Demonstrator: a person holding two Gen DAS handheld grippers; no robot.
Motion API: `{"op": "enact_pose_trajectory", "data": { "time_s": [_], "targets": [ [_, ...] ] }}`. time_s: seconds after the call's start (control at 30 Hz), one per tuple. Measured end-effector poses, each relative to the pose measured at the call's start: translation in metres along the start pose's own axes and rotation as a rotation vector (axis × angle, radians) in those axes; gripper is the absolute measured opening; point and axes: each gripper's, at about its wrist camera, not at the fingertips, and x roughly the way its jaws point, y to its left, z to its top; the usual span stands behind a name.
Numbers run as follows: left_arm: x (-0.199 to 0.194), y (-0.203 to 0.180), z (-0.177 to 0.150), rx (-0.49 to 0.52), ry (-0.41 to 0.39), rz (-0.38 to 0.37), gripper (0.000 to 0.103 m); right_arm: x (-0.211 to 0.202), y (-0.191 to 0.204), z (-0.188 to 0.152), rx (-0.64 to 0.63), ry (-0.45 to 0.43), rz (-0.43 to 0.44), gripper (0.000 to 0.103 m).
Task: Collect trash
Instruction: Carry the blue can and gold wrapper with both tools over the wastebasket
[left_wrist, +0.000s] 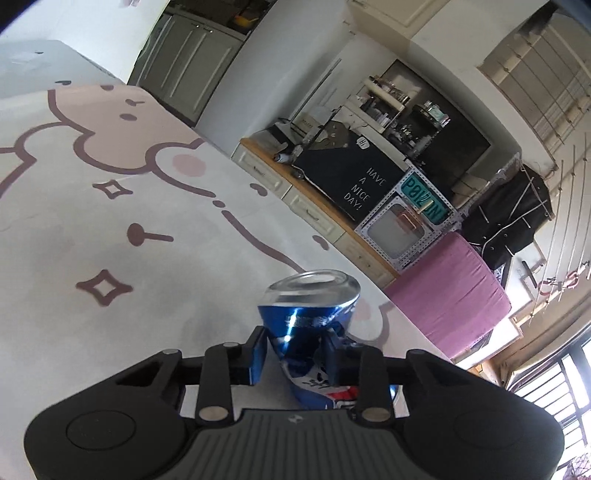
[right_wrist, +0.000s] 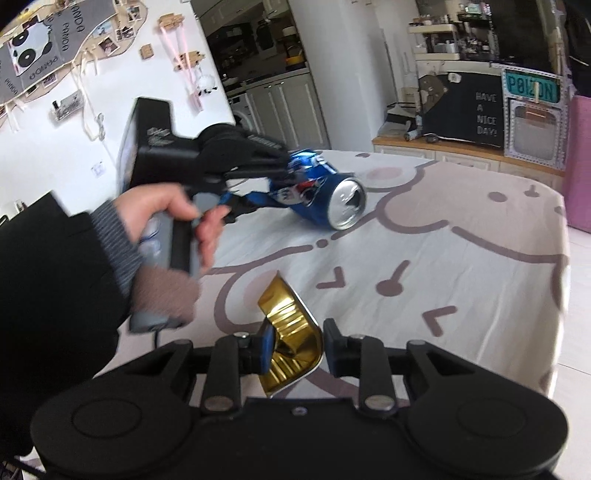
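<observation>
A crushed blue soda can (left_wrist: 308, 325) is pinched at its middle by my left gripper (left_wrist: 295, 350), its open silver top pointing away. In the right wrist view the same can (right_wrist: 321, 192) is held by the left gripper (right_wrist: 273, 177) just above the table, top end toward the table's middle. My right gripper (right_wrist: 297, 349) has a crumpled gold foil wrapper (right_wrist: 291, 332) between its fingers; the left pad touches the wrapper, the right pad stands just beside it.
The table (right_wrist: 461, 258) is covered with a pale cloth printed with a pink cartoon. Its far and right edges are close. A low cabinet (right_wrist: 443, 147) with a black sign and a pink cushioned seat (left_wrist: 450, 295) stand beyond.
</observation>
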Motion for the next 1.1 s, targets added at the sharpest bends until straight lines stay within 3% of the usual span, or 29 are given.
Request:
{"op": "enact_pose_trajectory", "data": {
  "time_s": [0.43,0.93,1.1],
  "targets": [
    [-0.077,-0.008,-0.041,0.065,-0.031,-0.016,0.029,-0.033,0.001,-0.012,0.053,-0.056,-0.084,0.028],
    [-0.193,0.010,-0.114,-0.004,-0.050,-0.078,0.028,-0.091,0.025,-0.060,0.080,-0.123,-0.152,0.028],
    [-0.231,0.009,-0.139,0.030,-0.065,-0.079,0.028,-0.115,0.035,-0.079,0.086,-0.151,-0.177,0.028]
  ]
}}
